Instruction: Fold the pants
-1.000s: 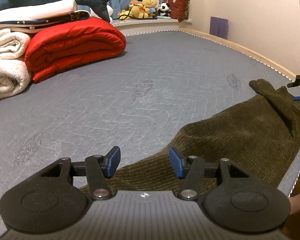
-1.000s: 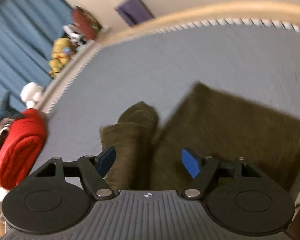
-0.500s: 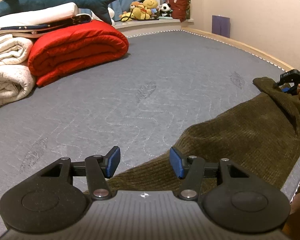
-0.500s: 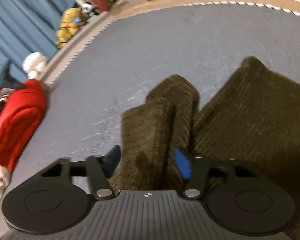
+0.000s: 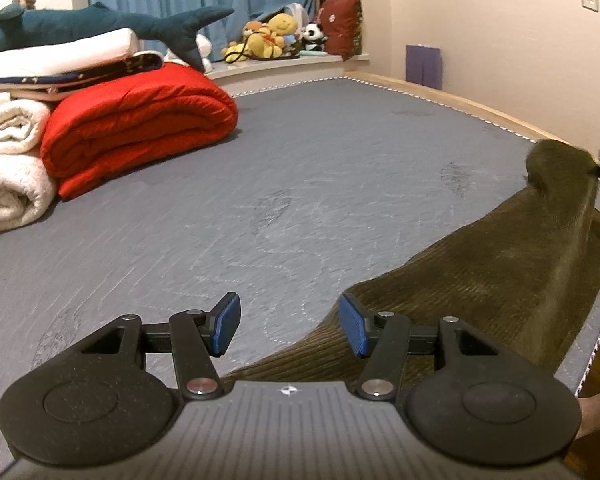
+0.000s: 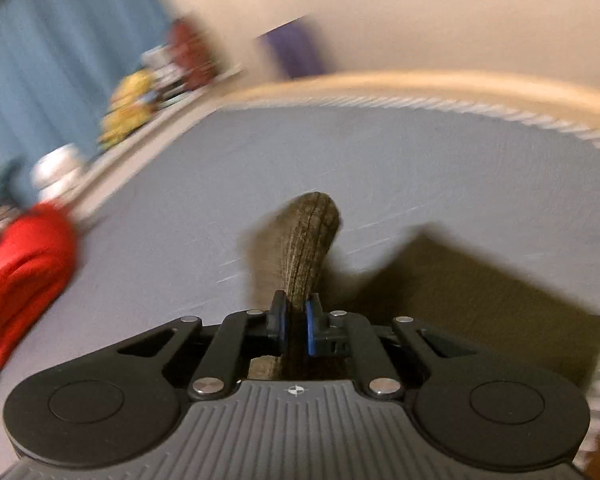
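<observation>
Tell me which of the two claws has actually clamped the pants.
The right claw: its blue pads are pinched on a raised fold of the brown corduroy pants. The left claw hangs open, nothing between its pads, above the pants' edge.

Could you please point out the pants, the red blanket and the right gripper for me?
pants (image 5: 500,276), left wrist view, flat middle.
red blanket (image 5: 140,120), left wrist view, folded front.
right gripper (image 6: 296,320), right wrist view, between fingertips.

- Mattress (image 5: 300,168) is wide open through the middle of the left wrist view, nothing on it there.
- Upper left is blocked: red comforter (image 5: 140,124) and white blankets (image 5: 8,168) stacked up, shark plush (image 5: 100,26) on top.
- Olive pants (image 5: 500,264) take up the lower right, along the mattress edge.
</observation>
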